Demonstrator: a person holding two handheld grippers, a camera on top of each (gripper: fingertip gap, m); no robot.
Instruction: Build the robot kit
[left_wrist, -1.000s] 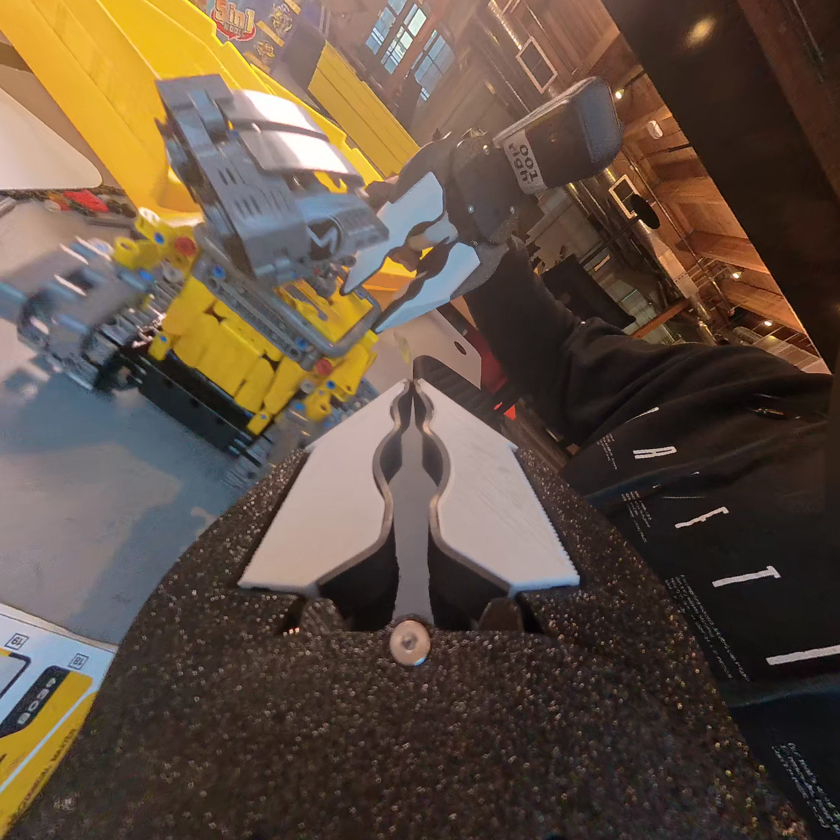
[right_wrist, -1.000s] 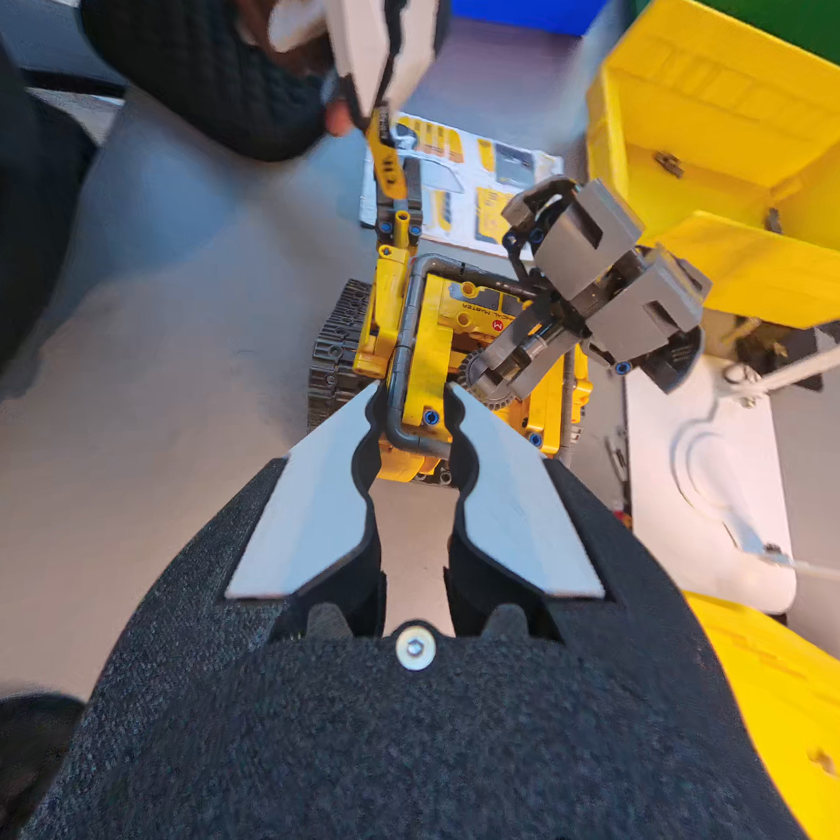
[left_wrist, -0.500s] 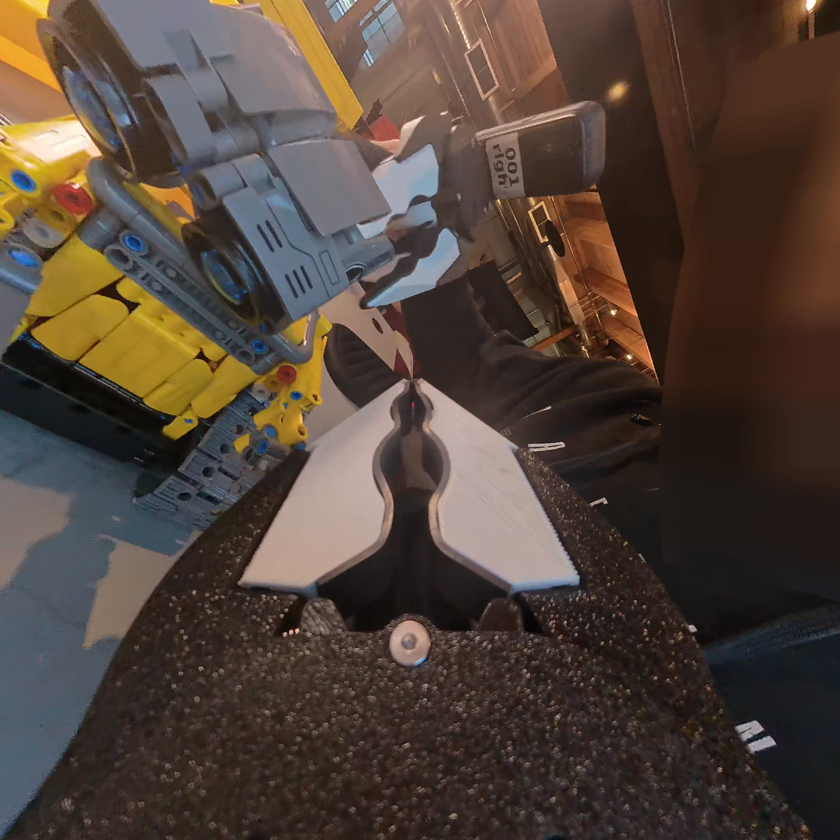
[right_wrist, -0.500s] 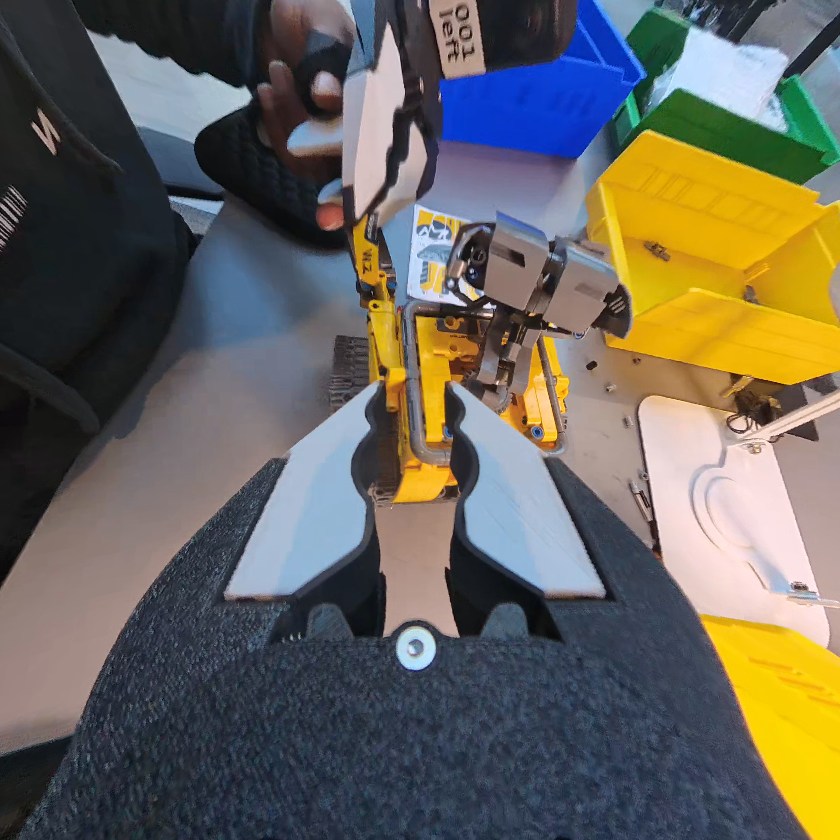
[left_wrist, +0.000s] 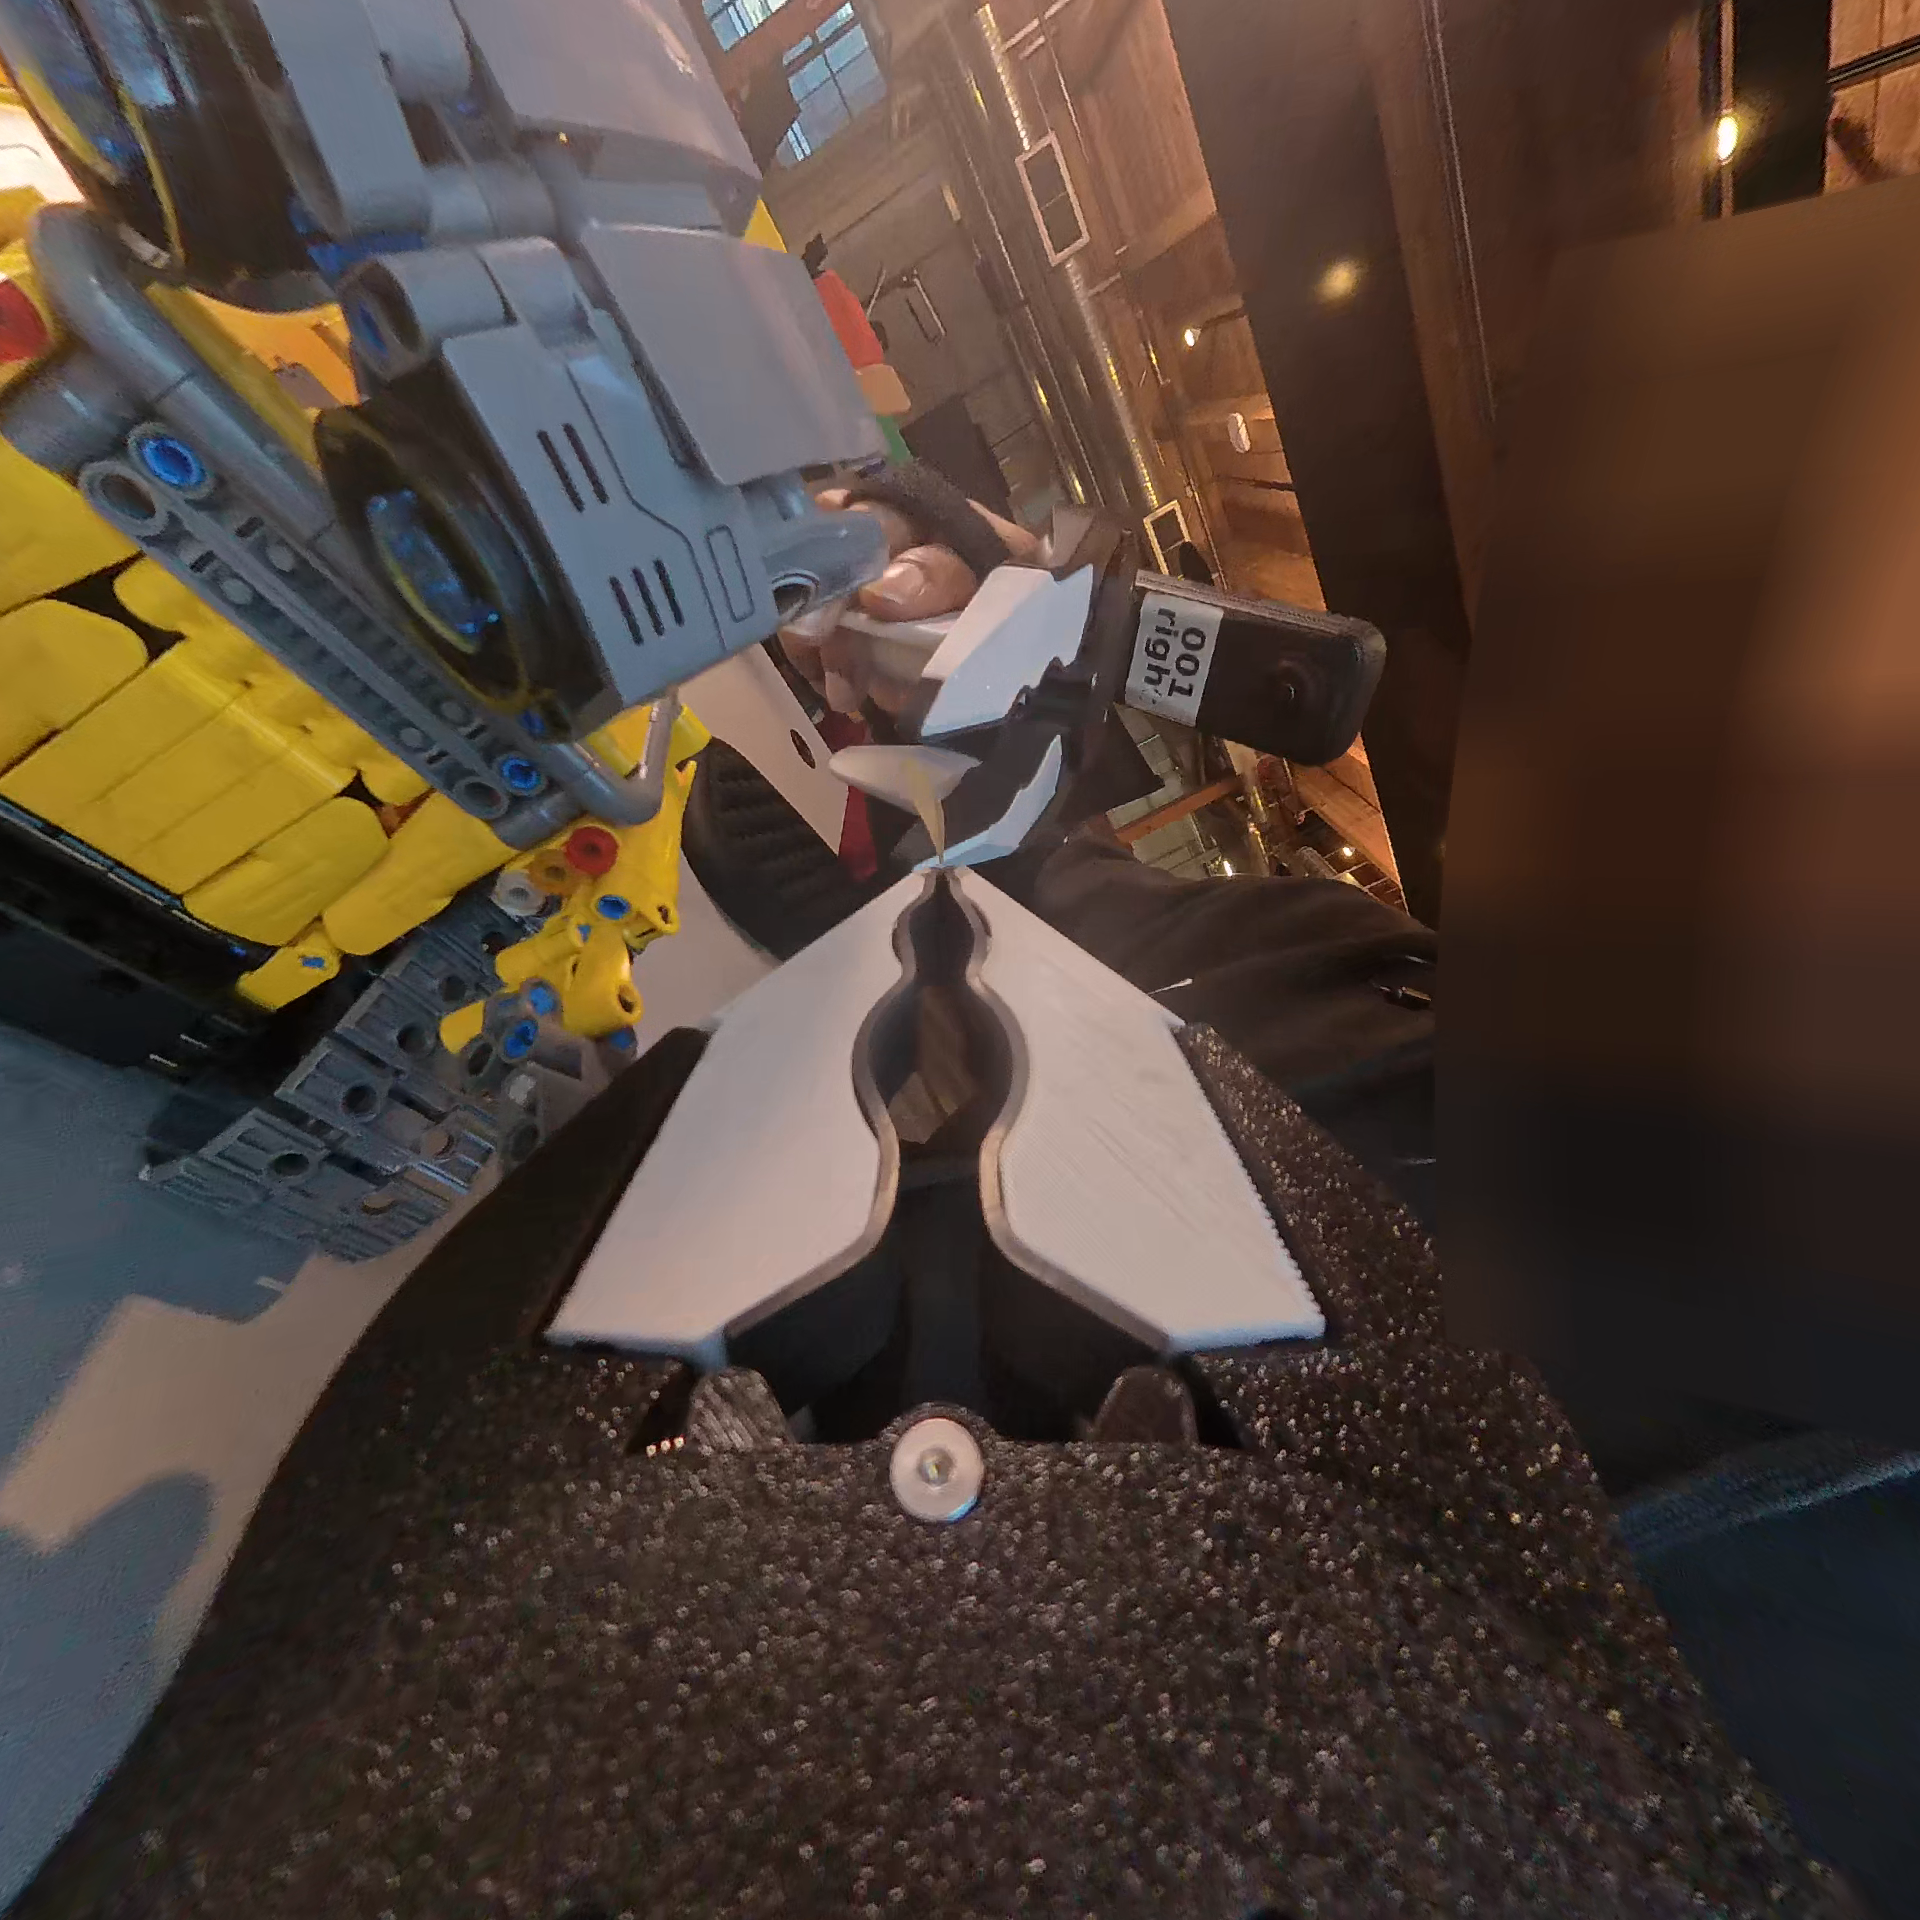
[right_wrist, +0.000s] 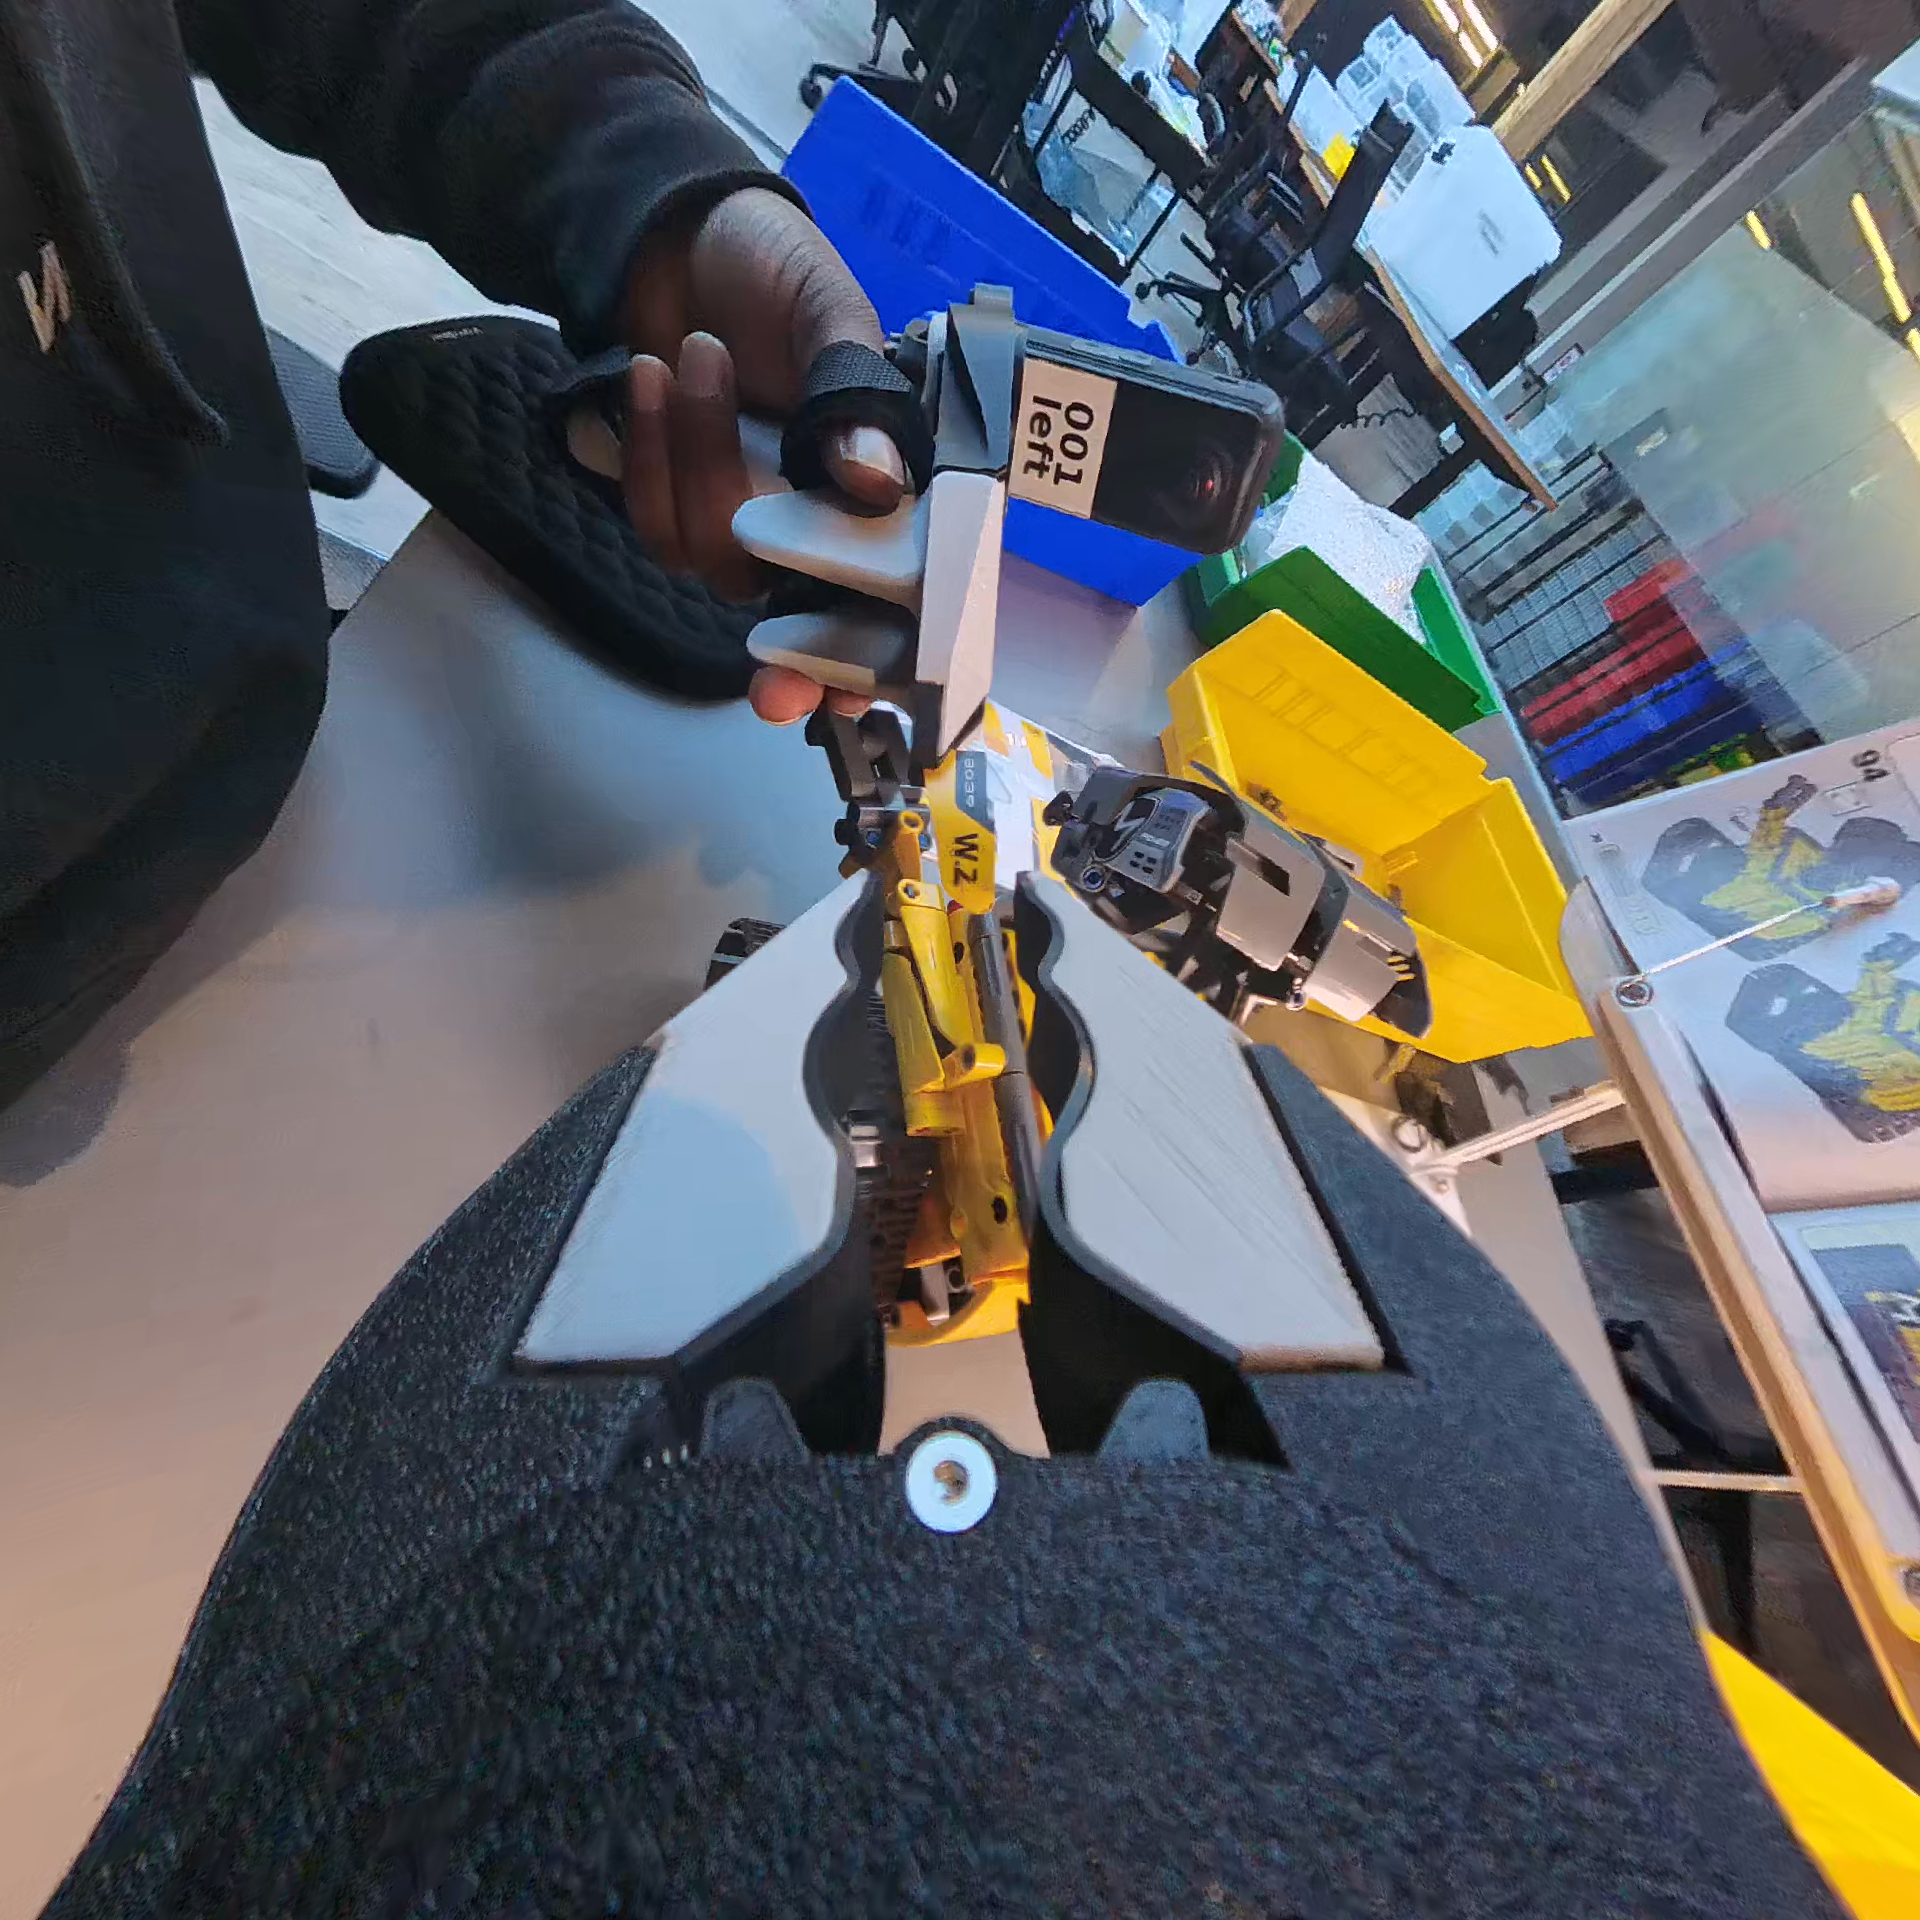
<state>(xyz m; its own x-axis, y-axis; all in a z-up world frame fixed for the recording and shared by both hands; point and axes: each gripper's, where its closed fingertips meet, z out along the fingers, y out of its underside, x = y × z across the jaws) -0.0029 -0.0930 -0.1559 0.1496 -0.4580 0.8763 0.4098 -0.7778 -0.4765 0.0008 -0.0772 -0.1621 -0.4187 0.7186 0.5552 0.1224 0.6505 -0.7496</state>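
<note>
A yellow and grey brick-built tracked model (left_wrist: 260, 727) fills the left of the left wrist view, its grey unit (left_wrist: 582, 447) close to the lens. My left gripper (left_wrist: 940, 878) is shut on a thin yellow beam (left_wrist: 928, 816) that sticks up from the model. In the right wrist view the left gripper (right_wrist: 951, 727) pinches that beam (right_wrist: 966, 831) from above. My right gripper (right_wrist: 940, 894) is shut on the model's yellow body and grey bar (right_wrist: 945, 1091). The grey unit (right_wrist: 1236, 894) hangs to the right. The right gripper also shows in the left wrist view (left_wrist: 966, 727).
On the grey table (right_wrist: 312, 1039) stand yellow bins (right_wrist: 1351, 748), a green bin (right_wrist: 1340, 613) and a blue bin (right_wrist: 914, 229) behind the model. An instruction booklet on a stand (right_wrist: 1787, 935) is at the right. A black padded cushion (right_wrist: 520, 468) lies at the far left. Both grippers' tips are close together, under 4 cm apart.
Both views have swung and moved in closer to the model. The grey unit now sits lower and farther right in the right view. Both grippers have kept their hold.
</note>
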